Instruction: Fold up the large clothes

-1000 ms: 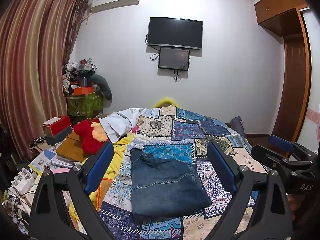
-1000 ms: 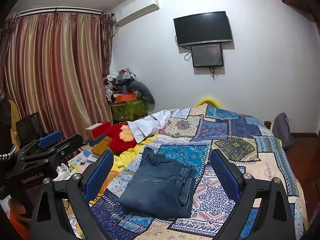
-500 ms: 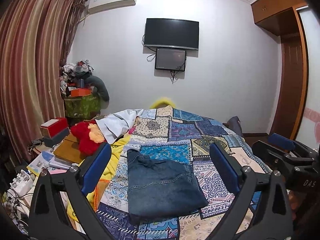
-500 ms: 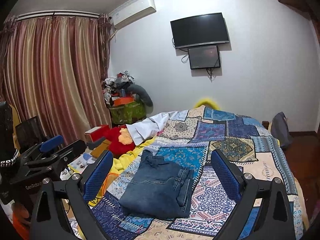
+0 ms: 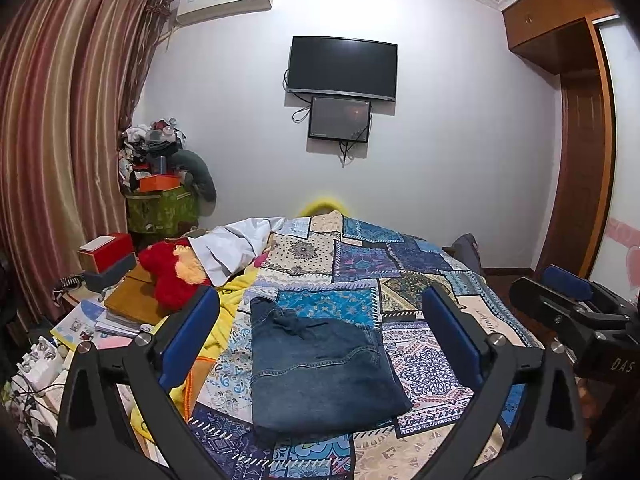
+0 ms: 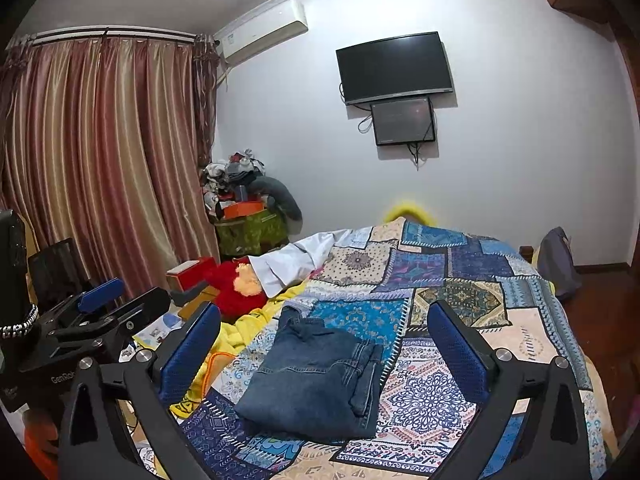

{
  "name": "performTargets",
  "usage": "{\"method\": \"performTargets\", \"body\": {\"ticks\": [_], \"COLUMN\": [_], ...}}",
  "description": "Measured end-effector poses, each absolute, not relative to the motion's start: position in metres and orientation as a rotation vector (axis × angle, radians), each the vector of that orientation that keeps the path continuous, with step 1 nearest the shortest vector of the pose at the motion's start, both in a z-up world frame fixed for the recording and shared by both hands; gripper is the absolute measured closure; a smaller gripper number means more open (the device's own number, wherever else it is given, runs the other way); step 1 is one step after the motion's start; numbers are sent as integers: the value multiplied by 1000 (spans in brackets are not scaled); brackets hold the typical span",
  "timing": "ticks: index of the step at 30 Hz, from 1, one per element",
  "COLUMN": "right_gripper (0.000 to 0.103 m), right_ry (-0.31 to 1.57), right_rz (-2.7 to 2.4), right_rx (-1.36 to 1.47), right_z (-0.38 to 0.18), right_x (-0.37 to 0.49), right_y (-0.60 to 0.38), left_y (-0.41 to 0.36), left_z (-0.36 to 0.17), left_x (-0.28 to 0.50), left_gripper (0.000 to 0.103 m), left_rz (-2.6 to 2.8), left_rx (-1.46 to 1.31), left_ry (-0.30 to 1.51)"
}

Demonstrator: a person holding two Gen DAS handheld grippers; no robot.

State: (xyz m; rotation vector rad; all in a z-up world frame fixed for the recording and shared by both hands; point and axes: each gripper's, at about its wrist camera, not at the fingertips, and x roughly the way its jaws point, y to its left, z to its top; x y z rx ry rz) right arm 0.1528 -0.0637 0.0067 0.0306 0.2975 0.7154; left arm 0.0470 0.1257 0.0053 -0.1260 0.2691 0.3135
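Observation:
A folded pair of blue jeans [image 5: 320, 368] lies flat on the patchwork bedspread [image 5: 424, 364], near the bed's front edge. My left gripper [image 5: 320, 300] hovers above and in front of the jeans, open wide, with nothing between its blue pads. My right gripper [image 6: 324, 312] hangs over the same jeans [image 6: 316, 380]; its jaws are opening, empty, clear of the cloth. Each gripper shows at the edge of the other's view: the right gripper [image 5: 568, 292] at the right, the left gripper [image 6: 100, 292] at the left.
A white garment [image 5: 232, 244] and a red plush toy [image 5: 168, 272] lie at the bed's left, with a yellow blanket [image 5: 224, 320] beneath. Books and boxes [image 5: 120, 304] crowd the left side. A wooden wardrobe [image 5: 576, 152] stands right, curtains [image 5: 60, 140] left.
Both pairs of jaws have spread slightly wider. The jeans lie as before, and both hands have stayed nearly still.

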Motion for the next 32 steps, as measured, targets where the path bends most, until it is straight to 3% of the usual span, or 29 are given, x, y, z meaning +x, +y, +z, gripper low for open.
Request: {"method": "performTargets", "body": {"ticks": [32], "right_gripper": [0], "right_ry": [281], "right_rz": [704], "right_rx": [59], "right_z": [9], "right_x": [155], "right_y": [-72], "left_y": [118], "left_z": [12], "left_x": [44], "left_gripper": [1], "left_rz": [255], "left_rx": [-127], "left_ry": [261]}}
